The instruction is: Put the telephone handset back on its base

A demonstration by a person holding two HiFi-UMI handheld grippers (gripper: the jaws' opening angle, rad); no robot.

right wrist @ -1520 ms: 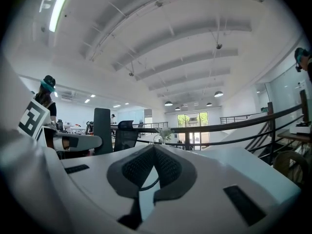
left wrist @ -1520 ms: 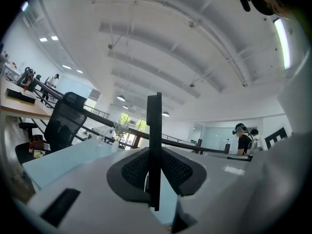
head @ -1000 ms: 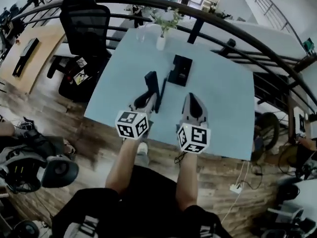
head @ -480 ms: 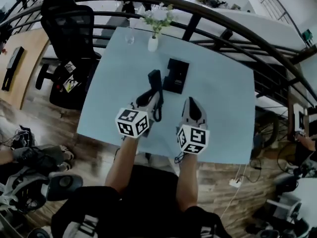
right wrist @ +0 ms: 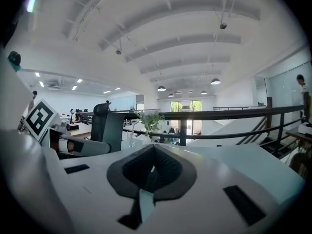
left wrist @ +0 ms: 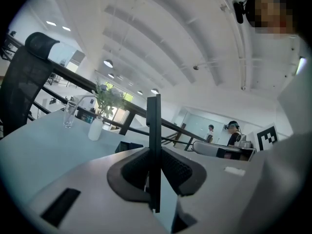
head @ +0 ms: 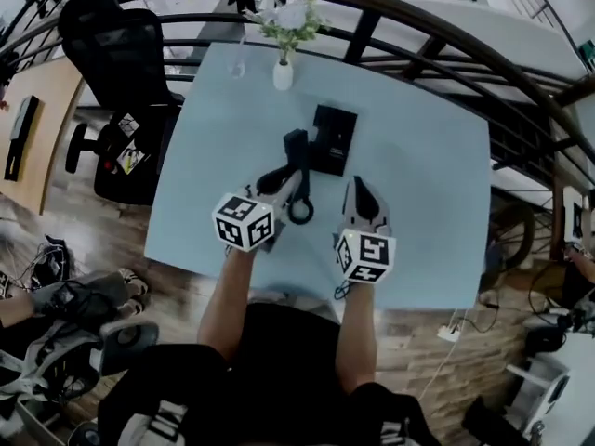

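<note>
Holding a gripper in each hand, a person stands at a pale blue bench. The left gripper has its jaws clamped on the black handset, just left of the base. The right gripper has its jaws together, empty.

Tabletop tally, we count 4 items:
- 1 handset, in left gripper, approx. mid-table
- 1 base, just right of handset
- 1 vase w/ 1 plant, at far edge
- 1 glass, far edge, nearer far-left corner

1 cord loop shows below handset.

Grippers: 2, left + right gripper, both in from near edge. 1 marker cube each, so 2 cubes.

Off-table we log 2 office chairs: 1 black chair beside left edge, 1 grey chair on the floor nearer us.

Left gripper view: 2 people in bkgd.
</note>
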